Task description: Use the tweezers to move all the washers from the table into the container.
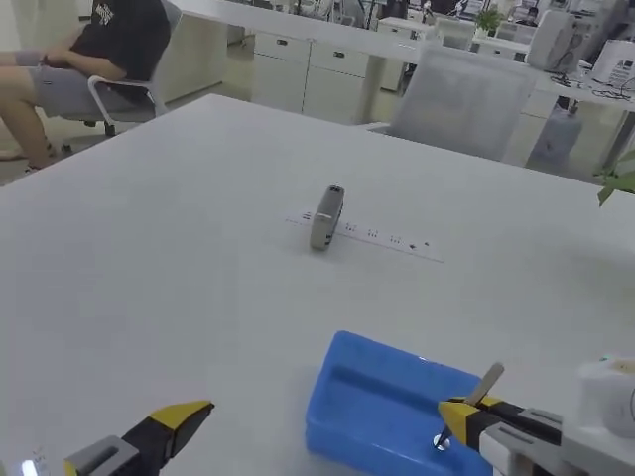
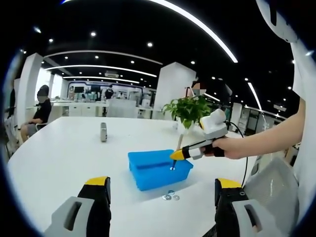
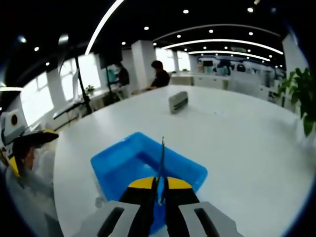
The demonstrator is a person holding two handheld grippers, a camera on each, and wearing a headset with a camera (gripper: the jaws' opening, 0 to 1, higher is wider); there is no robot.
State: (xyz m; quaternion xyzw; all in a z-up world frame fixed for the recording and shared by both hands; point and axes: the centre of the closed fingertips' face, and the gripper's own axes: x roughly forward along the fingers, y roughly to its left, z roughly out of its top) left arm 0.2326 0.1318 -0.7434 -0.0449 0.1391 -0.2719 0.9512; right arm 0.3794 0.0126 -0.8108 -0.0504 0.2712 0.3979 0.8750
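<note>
The blue container (image 1: 377,397) sits near the table's front edge, and it appears too in the left gripper view (image 2: 153,170) and the right gripper view (image 3: 128,160). My right gripper (image 1: 458,412) (image 3: 160,185) is shut on thin metal tweezers (image 3: 161,163) (image 2: 178,146). Their tips point down over the container's right part and pinch a small silver washer (image 1: 440,441). A few more washers (image 2: 170,197) lie on the table just in front of the container. My left gripper (image 2: 160,197) (image 1: 179,421) hangs open to the container's left with nothing between its fingers.
A grey oblong device (image 1: 326,216) (image 2: 103,132) stands mid-table beside a flush socket strip (image 1: 387,238). A potted plant (image 2: 187,111) stands beyond the container. A person sits on a chair (image 1: 109,94) at the far left. Office chairs and desks stand behind the table.
</note>
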